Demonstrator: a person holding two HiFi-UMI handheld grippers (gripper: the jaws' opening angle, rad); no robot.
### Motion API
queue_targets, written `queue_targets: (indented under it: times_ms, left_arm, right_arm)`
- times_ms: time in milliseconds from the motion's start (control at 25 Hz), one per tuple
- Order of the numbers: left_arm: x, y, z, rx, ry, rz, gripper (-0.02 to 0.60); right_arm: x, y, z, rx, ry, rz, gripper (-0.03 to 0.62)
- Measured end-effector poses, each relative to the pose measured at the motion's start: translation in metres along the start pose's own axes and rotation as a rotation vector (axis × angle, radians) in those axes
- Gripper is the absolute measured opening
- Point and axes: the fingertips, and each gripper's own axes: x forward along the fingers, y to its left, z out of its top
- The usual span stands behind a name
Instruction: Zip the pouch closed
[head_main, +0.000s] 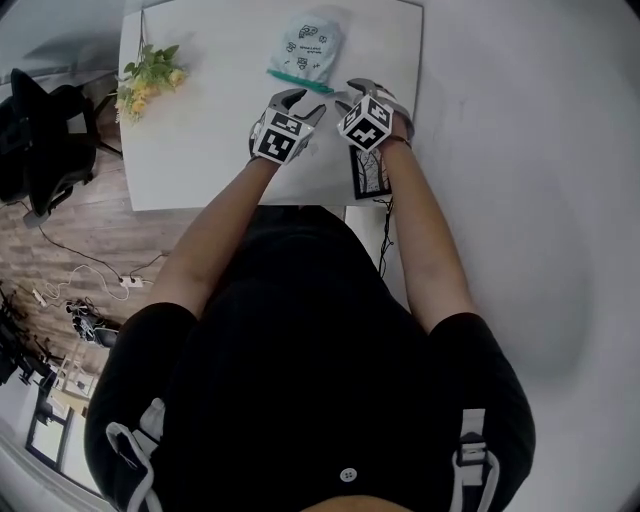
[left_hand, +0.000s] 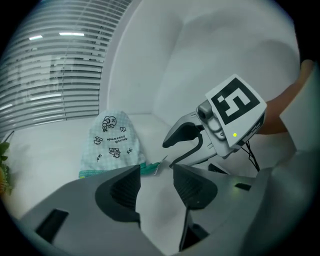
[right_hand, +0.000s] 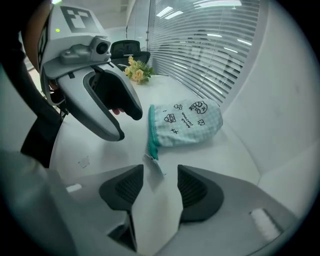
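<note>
A pale green checked pouch (head_main: 306, 48) with small drawings lies flat on the white table (head_main: 200, 150), its teal zipper edge (head_main: 298, 80) turned toward me. My left gripper (head_main: 305, 102) hovers just short of that edge, open and empty. In the left gripper view the pouch (left_hand: 111, 142) lies beyond the left gripper (left_hand: 156, 177), a little left of the jaw gap. My right gripper (head_main: 352, 92) is beside it, at the zipper's right end. In the right gripper view the zipper pull (right_hand: 155, 164) lies in the gap of the open right gripper (right_hand: 160, 185), untouched by the pads.
A bunch of yellow flowers (head_main: 148, 78) lies at the table's far left. A black chair (head_main: 40, 140) stands left of the table on the wooden floor, with cables nearby. A small framed picture (head_main: 370, 172) sits under my right wrist. A white wall runs along the right.
</note>
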Motion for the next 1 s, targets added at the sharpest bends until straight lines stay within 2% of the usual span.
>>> queue_targets:
  times_ms: [240,640,1000]
  left_arm:
    - [0.021,0.0,-0.01,-0.003,0.038,-0.038,0.204]
    - [0.029,-0.004,-0.015,-0.005,0.065,-0.066,0.19]
    - [0.042,-0.005,-0.021,-0.02,0.092,-0.072,0.172]
  right_arm:
    - [0.018,0.001,-0.001,-0.025,0.025,0.027,0.193]
    - [0.021,0.001,-0.002,-0.043,0.033,0.04,0.044]
    - [0.014,0.011,0.01,-0.002,-0.015,0.074,0.031]
